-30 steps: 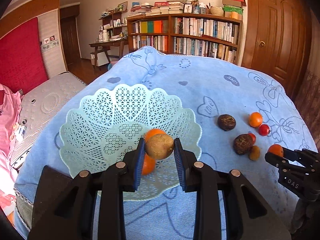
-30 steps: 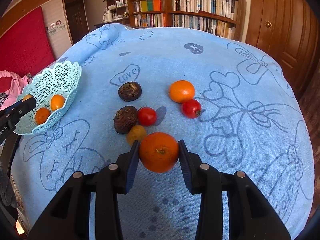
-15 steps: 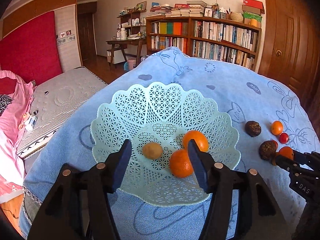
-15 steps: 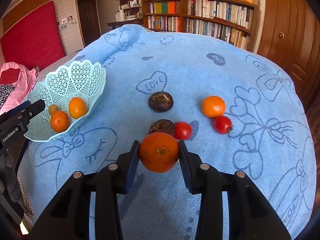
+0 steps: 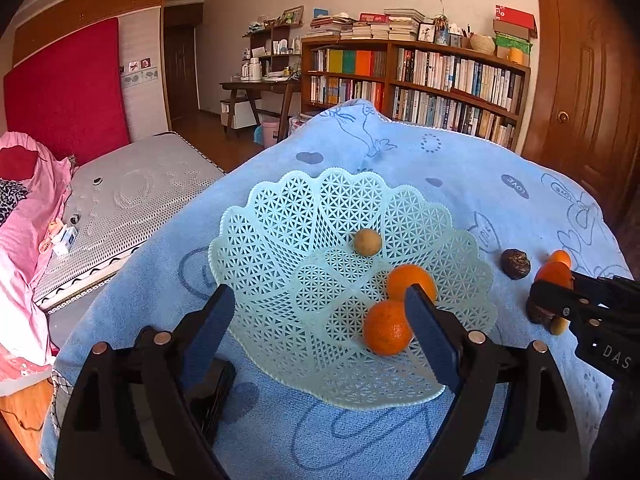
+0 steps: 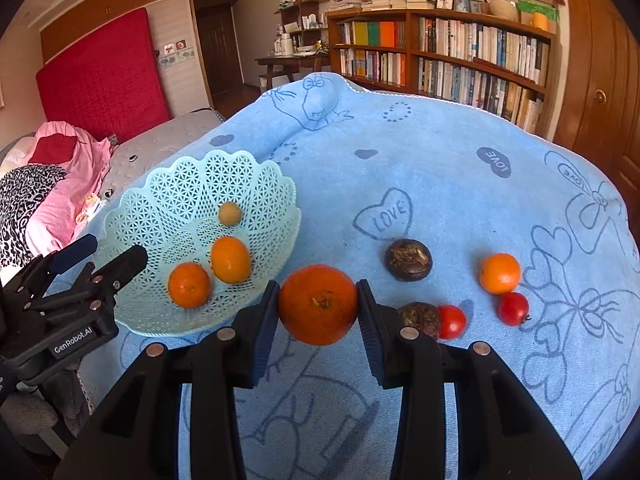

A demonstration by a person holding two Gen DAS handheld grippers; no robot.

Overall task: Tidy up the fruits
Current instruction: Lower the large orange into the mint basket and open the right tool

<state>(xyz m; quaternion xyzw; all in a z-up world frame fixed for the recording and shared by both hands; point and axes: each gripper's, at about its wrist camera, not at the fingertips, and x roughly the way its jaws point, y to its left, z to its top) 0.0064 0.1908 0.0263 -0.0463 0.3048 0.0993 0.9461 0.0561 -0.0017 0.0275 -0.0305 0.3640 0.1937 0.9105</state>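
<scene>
While the right gripper point(image 6: 318, 308) squeezes a big orange point(image 6: 318, 303) tight between its two fingers, it holds the fruit up just beside the pale green basket point(image 6: 160, 188). The left gripper point(image 5: 320, 320) has its fingers spread wide apart with nothing between them, and it hangs over the near edge of the basket. Inside the basket sit two small oranges point(image 5: 387, 333) that touch each other, and a little tan round fruit point(image 5: 367, 242) a bit farther back. On the blue blanket point(image 6: 440, 152) lie two dark brown wrinkly fruits point(image 6: 408, 259), one more orange point(image 6: 499, 273) and two red tomatoes point(image 6: 513, 308). One tomato touches that orange.
</scene>
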